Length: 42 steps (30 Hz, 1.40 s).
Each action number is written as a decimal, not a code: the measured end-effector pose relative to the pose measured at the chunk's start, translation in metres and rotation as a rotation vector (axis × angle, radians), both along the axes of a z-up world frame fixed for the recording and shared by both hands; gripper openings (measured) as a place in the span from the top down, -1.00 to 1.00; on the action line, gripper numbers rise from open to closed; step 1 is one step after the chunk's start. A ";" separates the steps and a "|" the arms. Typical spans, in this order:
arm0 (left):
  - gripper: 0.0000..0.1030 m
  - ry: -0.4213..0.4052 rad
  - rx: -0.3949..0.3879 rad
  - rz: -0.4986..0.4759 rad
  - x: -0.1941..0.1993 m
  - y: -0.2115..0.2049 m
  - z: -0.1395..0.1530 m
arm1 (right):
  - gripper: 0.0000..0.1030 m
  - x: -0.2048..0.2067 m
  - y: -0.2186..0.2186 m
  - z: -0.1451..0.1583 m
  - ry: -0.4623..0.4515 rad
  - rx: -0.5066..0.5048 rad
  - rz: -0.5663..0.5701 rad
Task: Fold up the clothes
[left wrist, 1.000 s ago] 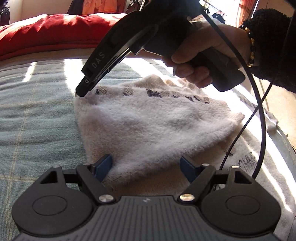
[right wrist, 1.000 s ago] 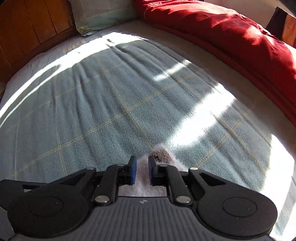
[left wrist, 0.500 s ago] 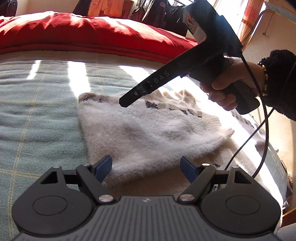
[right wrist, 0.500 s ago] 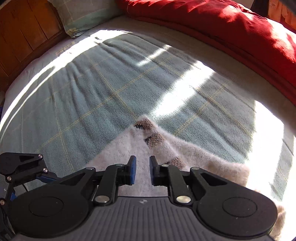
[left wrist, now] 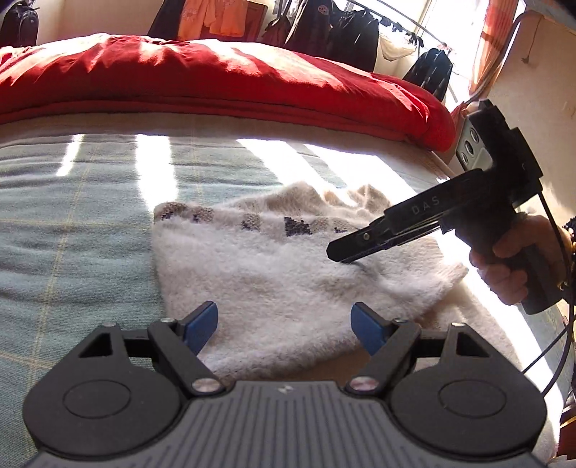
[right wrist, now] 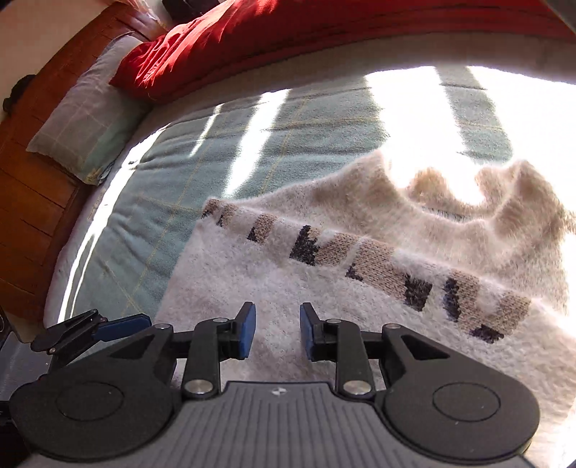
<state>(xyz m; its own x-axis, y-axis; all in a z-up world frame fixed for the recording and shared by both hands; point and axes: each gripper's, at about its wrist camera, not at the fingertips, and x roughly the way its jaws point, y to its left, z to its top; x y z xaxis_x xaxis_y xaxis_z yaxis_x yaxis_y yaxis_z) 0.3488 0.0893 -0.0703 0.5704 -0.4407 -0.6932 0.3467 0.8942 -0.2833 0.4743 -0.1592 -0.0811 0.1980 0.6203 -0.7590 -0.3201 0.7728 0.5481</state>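
Note:
A fluffy white sweater with a beige and dark patterned band lies folded over on the bed. My left gripper hovers open at its near edge, nothing between the blue pads. In the left wrist view a hand holds my right gripper low over the sweater's right part, its tip just above the fabric. In its own view the right gripper stands partly open above white fabric, gripping nothing. The left gripper's finger shows at the lower left there.
A grey-green plaid blanket covers the bed. A red duvet is bunched along the far side. A pillow leans on the wooden headboard. Clothes hang on a rack. A cable trails at right.
My right gripper let go of the sweater's patterned corner at the far left, drew back to the right over the sweater, and its jaws widened a little. The left gripper stayed open.

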 end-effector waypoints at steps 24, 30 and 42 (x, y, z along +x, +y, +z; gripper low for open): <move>-0.57 0.044 -0.029 -0.405 0.023 -0.099 -0.018 | 0.50 0.017 -0.038 -0.016 -0.008 0.057 -0.100; -0.58 0.095 -0.024 -0.446 0.020 -0.100 -0.015 | 0.50 0.014 -0.059 -0.001 -0.041 0.025 -0.167; -0.61 0.116 0.018 -0.313 0.029 -0.079 -0.009 | 0.44 -0.054 -0.038 0.000 -0.117 -0.113 0.081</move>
<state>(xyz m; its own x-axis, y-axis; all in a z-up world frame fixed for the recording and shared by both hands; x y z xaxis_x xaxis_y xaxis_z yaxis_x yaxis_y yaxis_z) 0.3773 0.0107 -0.0796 0.3260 -0.5689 -0.7551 0.5714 0.7549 -0.3221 0.4203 -0.1967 -0.0815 0.2420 0.5496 -0.7996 -0.4403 0.7965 0.4143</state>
